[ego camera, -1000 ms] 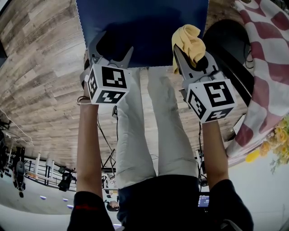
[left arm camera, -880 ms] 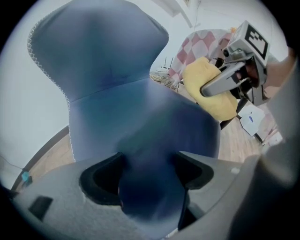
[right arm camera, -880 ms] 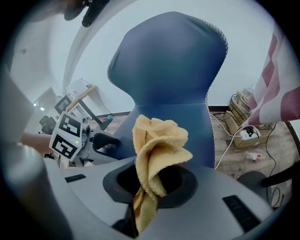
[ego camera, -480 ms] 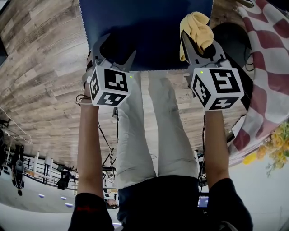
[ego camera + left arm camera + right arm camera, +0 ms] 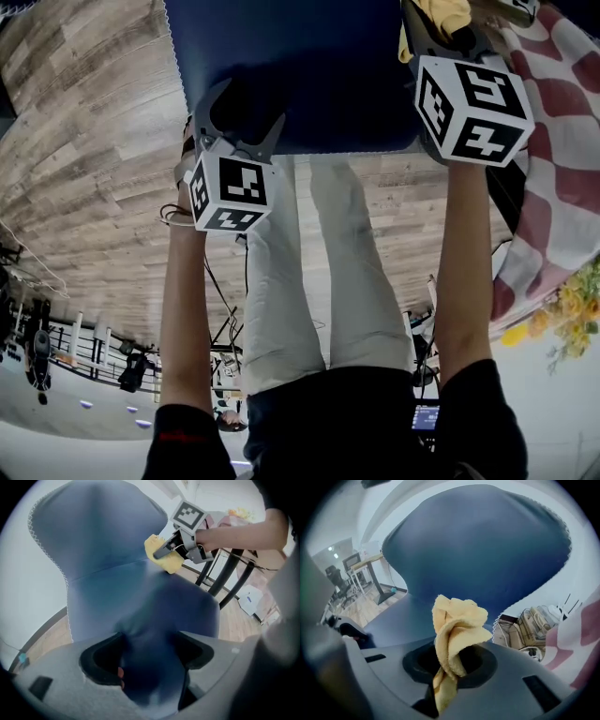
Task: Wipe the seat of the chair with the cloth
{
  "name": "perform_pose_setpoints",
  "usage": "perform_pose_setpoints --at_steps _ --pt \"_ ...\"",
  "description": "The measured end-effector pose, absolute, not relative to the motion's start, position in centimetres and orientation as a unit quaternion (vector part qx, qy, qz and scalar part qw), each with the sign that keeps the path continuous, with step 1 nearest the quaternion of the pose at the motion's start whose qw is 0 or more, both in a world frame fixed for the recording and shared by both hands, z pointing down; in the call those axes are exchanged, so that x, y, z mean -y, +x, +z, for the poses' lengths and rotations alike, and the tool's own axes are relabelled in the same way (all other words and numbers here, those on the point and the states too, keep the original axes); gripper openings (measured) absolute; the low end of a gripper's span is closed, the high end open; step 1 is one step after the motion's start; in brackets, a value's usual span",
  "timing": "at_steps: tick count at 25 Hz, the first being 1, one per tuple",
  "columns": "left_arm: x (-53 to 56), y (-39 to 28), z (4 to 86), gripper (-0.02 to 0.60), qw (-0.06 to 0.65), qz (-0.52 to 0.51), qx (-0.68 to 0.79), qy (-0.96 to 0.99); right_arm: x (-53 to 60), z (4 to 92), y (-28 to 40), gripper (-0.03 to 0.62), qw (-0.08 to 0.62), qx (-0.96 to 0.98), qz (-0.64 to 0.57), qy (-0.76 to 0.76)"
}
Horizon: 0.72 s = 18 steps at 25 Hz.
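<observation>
Both grippers are busy: the left gripper [image 5: 242, 108] clamps the seat [image 5: 300, 66] edge, and the right gripper [image 5: 450, 665] clenches the cloth [image 5: 457, 630] over the seat ahead. Wiping seems about to start; next, press down and sweep.

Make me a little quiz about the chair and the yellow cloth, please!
1. True or false: the right gripper is holding the cloth.
2. Pick one: the chair is A red, B blue, C green.
3. Fill the gap: the left gripper has its jaws clamped on the front edge of the ____.

Key: 1 true. 2 B. 3 seat.
</observation>
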State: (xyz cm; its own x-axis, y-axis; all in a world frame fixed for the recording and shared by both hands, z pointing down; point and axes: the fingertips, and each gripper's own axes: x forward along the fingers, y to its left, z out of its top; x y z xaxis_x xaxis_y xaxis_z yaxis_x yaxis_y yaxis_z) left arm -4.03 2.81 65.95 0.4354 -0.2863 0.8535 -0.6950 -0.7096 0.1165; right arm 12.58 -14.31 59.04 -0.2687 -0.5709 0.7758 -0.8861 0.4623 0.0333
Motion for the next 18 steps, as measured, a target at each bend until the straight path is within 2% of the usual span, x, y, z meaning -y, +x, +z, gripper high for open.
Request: perform_pose_setpoints --at_steps 6,18 --pt "-2.8 -3.9 65.9 0.350 0.237 0.437 0.298 0.815 17.8 60.0 13.3 0.055 0.421 0.757 0.147 0.477" --pt "-2.8 -4.0 65.8 0.348 0.237 0.431 0.296 0.819 19.6 61.7 13.5 0.055 0.459 0.741 0.113 0.478"
